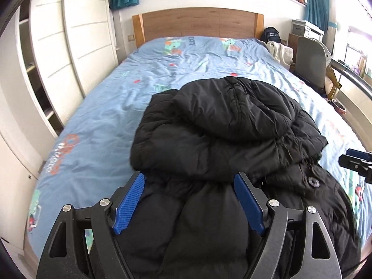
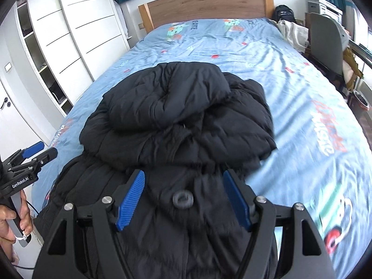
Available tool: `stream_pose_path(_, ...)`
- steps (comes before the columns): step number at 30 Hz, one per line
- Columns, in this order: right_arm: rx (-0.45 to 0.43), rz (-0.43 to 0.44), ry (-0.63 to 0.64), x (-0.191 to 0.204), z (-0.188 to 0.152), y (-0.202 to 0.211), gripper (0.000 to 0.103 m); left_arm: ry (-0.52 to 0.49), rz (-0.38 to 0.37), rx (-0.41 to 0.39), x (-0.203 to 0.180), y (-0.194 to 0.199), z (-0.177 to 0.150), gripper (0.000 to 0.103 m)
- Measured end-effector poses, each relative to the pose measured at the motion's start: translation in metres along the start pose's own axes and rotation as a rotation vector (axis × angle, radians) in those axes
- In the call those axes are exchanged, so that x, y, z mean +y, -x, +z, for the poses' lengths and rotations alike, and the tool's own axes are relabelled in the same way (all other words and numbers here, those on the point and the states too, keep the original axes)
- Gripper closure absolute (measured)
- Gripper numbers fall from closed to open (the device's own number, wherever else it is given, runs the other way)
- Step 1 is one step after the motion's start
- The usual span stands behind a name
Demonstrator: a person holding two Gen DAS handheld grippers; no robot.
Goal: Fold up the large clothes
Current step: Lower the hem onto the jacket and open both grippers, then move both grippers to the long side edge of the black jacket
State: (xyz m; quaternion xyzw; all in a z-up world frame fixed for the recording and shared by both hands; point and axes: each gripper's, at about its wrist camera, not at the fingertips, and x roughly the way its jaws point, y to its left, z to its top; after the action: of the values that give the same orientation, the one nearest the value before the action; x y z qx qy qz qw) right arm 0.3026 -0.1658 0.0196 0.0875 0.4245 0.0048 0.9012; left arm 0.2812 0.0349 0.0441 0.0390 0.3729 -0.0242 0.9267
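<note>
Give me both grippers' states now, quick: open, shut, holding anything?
Left gripper: open, pads apart above the black puffer jacket, gripping nothing.
Right gripper: open, also over the jacket, gripping nothing.

Left gripper (image 1: 189,181): black angular frame with triangular cut-outs, round silver screw heads at the pivots, two blue ribbed pads (image 1: 130,203). Right gripper (image 2: 183,179): same build, same blue pads (image 2: 131,200). In the right wrist view the left unit carries white "GenRobot.AI" lettering, a grey handle and a thin dark cable. Hand (image 2: 10,218) bare.
</note>
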Motion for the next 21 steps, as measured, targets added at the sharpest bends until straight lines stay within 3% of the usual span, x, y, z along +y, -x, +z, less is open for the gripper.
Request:
stream_pose_path(10,-0.052,-0.032,-0.068,-0.006,-0.057,0.078,0.034,0.017,0.017,-0.061,0.007,0.070,-0.037,0.019)
stream_pose_path(21,-0.097,-0.079,-0.155,-0.032,-0.097,0.127,0.034,0.059,0.028,-0.089,0.025,0.106,-0.065,0.018)
